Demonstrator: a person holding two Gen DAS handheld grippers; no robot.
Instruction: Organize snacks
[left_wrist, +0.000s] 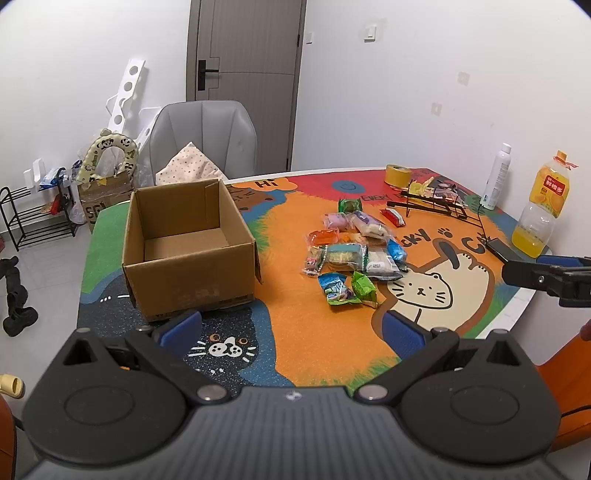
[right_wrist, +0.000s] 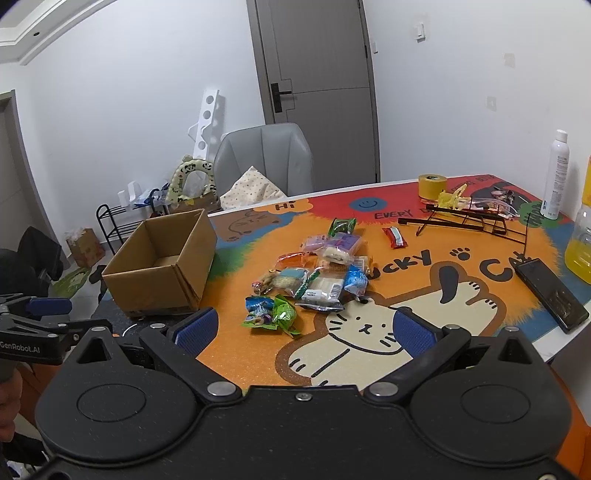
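1. Both tools are held back over the near edge of the table, nothing gripped: the left gripper (left_wrist: 291, 326) is seen with jaws spread wide, and the right gripper (right_wrist: 303, 326) likewise spread and empty.
2. The snack pile (right_wrist: 314, 273) is found mid-mat, packets overlapping and touching; the cardboard box (left_wrist: 188, 247) stands open and empty to its left, well apart from the pile.
3. Risk one: two crinkly packets are likely to be pinched together, since the green packet (right_wrist: 284, 315) lies against the blue packet (right_wrist: 260, 308).
4. Risk two: the light box could be shoved if a flap is clipped on the way in.
5. Risk three: the red packet (right_wrist: 394, 236) sits just beside the wire rack (right_wrist: 465, 218), where a finger could be snagged.
6. Open room is offered on the orange mat (right_wrist: 240, 354) in front of the pile; the phone (right_wrist: 550, 291) and juice bottle (left_wrist: 541, 210) crowd the right edge.
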